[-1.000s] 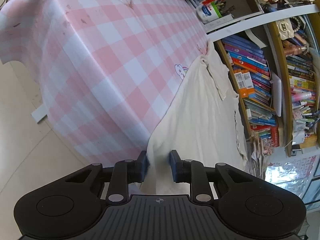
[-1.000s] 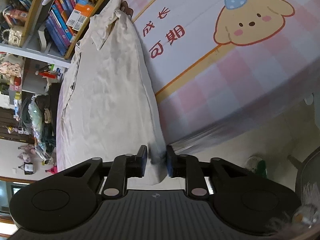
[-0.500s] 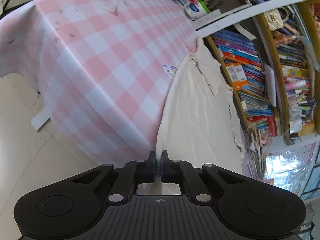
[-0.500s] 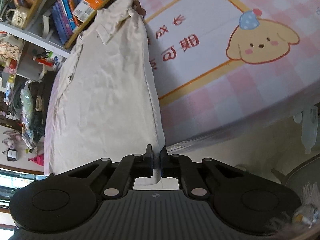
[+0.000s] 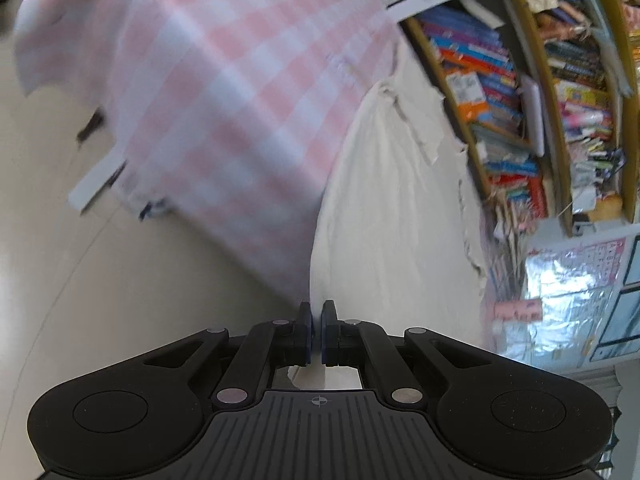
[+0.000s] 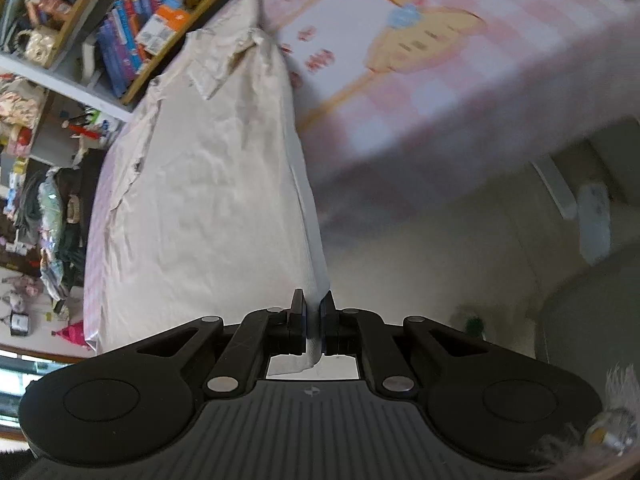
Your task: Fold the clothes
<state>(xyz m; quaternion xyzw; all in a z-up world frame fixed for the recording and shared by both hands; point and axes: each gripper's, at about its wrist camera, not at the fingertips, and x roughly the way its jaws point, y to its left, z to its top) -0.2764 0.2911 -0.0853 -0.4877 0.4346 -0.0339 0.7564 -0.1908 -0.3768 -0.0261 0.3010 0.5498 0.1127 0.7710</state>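
A cream garment lies stretched along a table covered with a pink checked cloth. My left gripper is shut on the garment's near hem corner, lifted off the table edge. In the right wrist view the same cream garment runs away from me toward the bookshelf, its collar end bunched at the far end. My right gripper is shut on the other near hem corner, with a strip of fabric pinched between the pads.
A bookshelf packed with books stands behind the table's far side; it also shows in the right wrist view. The cloth has a cartoon dog print. Pale floor lies below the table edge. Clutter sits at the left.
Both grippers closed on the garment's hem corners, then pulled back and up from the table edge. The hem now hangs taut off the table; the views are blurred by motion.
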